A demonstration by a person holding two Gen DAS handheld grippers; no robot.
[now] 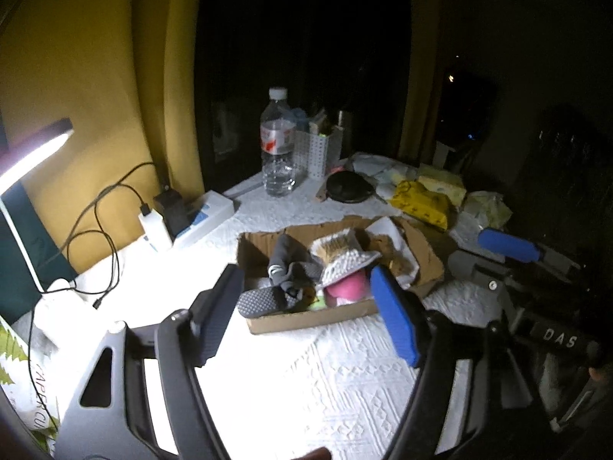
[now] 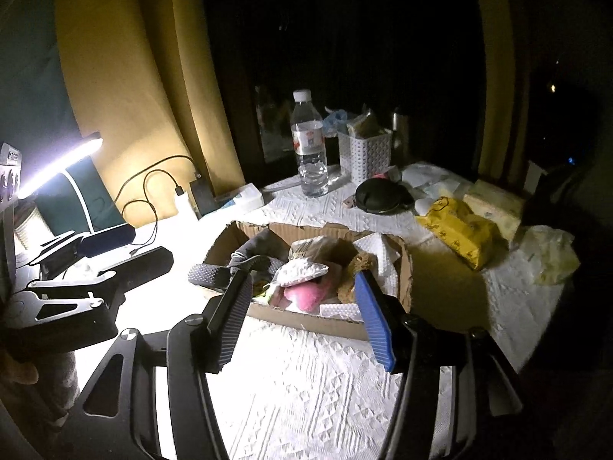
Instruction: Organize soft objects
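At frame centre, a shallow torn cardboard box (image 2: 306,316) holds the soft goods: a grey knitted sock (image 1: 285,264), pink plush pad (image 1: 346,287) and white bobbled cloth (image 2: 300,270). They look light and limp, best pinched at a fold. Left gripper (image 1: 306,306) and right gripper (image 2: 302,318) hover spread, empty.

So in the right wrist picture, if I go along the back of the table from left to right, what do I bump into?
Lamp → white charger → water bottle → white basket → black round lid → yellow packet → crumpled wrapper.
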